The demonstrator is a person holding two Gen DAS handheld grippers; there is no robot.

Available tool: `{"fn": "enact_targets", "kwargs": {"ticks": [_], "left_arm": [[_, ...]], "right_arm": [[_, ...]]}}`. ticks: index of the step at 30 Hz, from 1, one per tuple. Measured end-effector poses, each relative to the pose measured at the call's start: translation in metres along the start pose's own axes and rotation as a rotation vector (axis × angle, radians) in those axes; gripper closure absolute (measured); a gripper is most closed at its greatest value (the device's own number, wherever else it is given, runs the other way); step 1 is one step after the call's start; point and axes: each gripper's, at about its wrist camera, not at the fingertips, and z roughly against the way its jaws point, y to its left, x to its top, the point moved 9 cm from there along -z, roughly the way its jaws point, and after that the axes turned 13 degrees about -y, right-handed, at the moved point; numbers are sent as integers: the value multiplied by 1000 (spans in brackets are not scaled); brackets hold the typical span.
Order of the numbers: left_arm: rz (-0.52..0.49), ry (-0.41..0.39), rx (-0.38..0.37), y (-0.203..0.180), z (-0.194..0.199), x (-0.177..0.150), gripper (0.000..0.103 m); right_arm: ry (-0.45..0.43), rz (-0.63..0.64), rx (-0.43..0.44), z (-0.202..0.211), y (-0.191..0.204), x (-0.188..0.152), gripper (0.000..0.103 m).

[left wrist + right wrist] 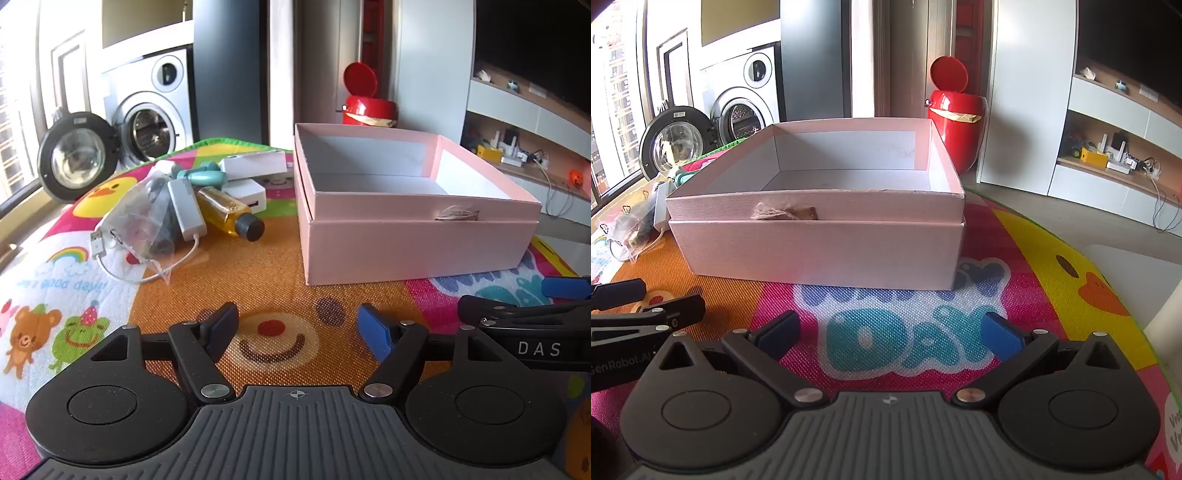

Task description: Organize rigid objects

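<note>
Both grippers are hovering with jaws apart, holding nothing. The bottle (229,215) is lying at eleven o'clock from the left gripper (297,328), cap toward it; the pink box (417,240) is sitting at one o'clock.

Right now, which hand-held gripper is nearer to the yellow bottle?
Left. The left hand-held gripper has the yellow bottle ahead, slightly left. The right hand-held gripper faces the pink box.

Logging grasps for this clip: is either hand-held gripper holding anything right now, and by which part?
Nothing is held. The left hand-held gripper and right hand-held gripper are both open over the mat.
</note>
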Motion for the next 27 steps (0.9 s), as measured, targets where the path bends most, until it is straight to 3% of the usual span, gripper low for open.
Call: {"fn": "enact_targets", "kwargs": {"ticks": [27], "left_arm": [[14,-2,-6,1,0,-1,25]], "right_arm": [[2,0,0,0,0,0,0]]}}
